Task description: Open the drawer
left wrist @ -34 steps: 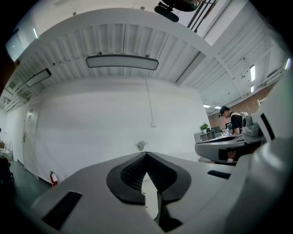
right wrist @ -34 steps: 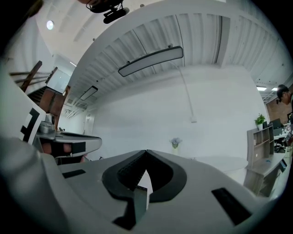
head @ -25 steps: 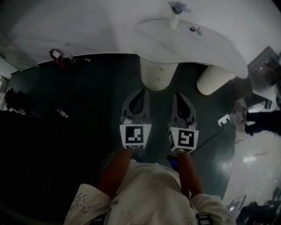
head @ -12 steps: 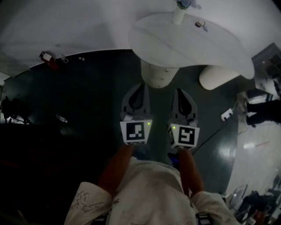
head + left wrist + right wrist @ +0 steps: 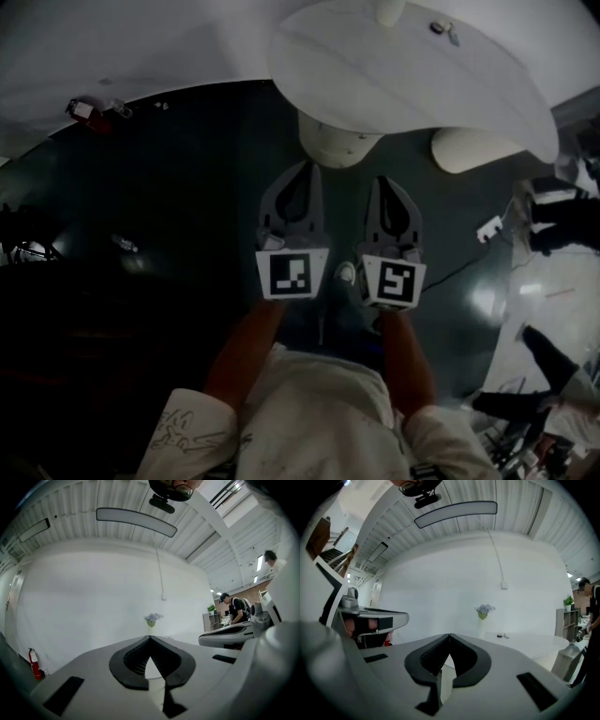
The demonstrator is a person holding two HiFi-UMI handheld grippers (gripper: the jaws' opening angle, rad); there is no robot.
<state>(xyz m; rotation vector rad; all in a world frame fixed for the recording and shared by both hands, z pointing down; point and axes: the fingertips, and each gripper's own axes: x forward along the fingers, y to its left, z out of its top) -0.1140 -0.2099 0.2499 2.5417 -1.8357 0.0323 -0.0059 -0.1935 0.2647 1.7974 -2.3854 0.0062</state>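
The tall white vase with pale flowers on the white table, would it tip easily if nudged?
Probably tippy: the tall white vase looks slender, with pale flowers carried high above it. It might slide first, since the white table looks smooth. Whether it is heavy or fragile can't be told from here.

- A dark, glossy floor (image 5: 169, 187) filled most of my head view, with pale glare toward 3 o'clock.
- A plain white wall (image 5: 141, 47) met it along a curve from 9 to 12 o'clock.
- At 12 o'clock stood a white table (image 5: 394, 84) with a rounded top, on pale cylindrical pedestals (image 5: 337, 145).
- A vase of pale flowers (image 5: 482, 612) stood at the table's far edge.
- A red fire extinguisher (image 5: 80, 109) sat at the wall's foot, at 10 o'clock.
- A white power strip (image 5: 489, 228) lay on the floor at 3 o'clock.
- Overhead I saw a ribbed white ceiling (image 5: 84, 503) and a long lamp (image 5: 136, 521).
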